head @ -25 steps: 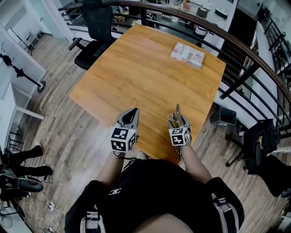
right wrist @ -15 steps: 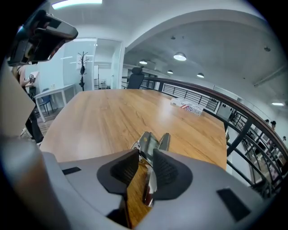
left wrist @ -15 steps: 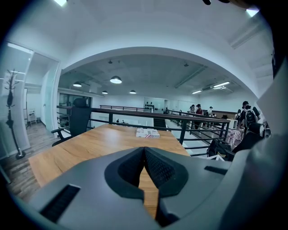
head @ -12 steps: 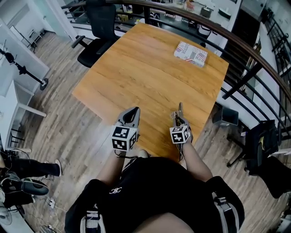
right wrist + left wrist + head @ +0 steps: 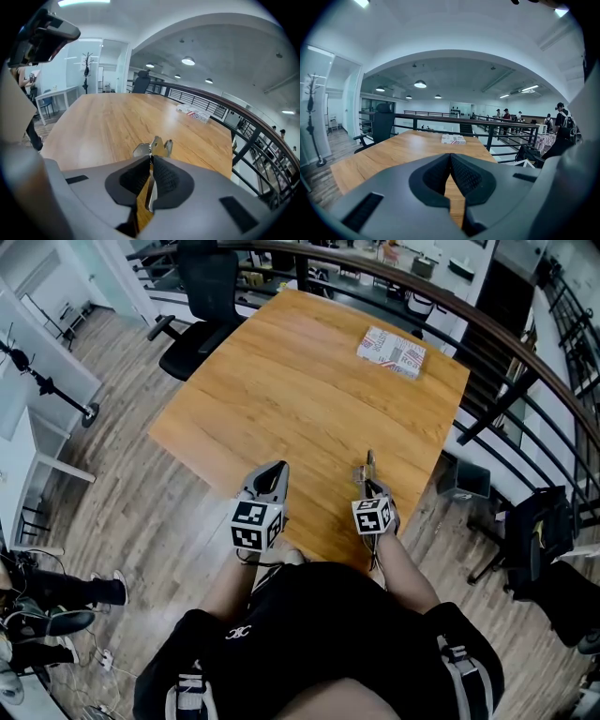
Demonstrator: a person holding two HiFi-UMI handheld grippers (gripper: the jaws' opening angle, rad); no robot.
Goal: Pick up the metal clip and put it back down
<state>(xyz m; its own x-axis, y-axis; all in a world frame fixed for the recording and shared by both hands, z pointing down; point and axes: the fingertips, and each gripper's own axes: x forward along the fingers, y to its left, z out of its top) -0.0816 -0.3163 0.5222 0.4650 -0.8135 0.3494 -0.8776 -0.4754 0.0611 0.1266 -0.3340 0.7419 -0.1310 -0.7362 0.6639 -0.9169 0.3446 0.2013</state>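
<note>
The metal clip (image 5: 368, 463) is a silvery spring clip at the near right edge of the wooden table (image 5: 300, 381). Its tips stick out forward from my right gripper (image 5: 369, 486). In the right gripper view the clip (image 5: 158, 146) lies between the dark pads, and the jaws of the right gripper (image 5: 151, 160) are closing onto its rear part. My left gripper (image 5: 275, 469) hovers over the table's near edge, to the left of the clip. Its jaws are shut with nothing between them, as the left gripper view (image 5: 450, 156) shows.
A flat printed box (image 5: 391, 350) lies at the table's far right corner. A black office chair (image 5: 202, 296) stands at the far left corner. A dark metal railing (image 5: 487, 334) runs along the table's far and right sides.
The right gripper's jaws have gone from wide open around the clip to nearly closed on it. The left gripper has stayed in place.
</note>
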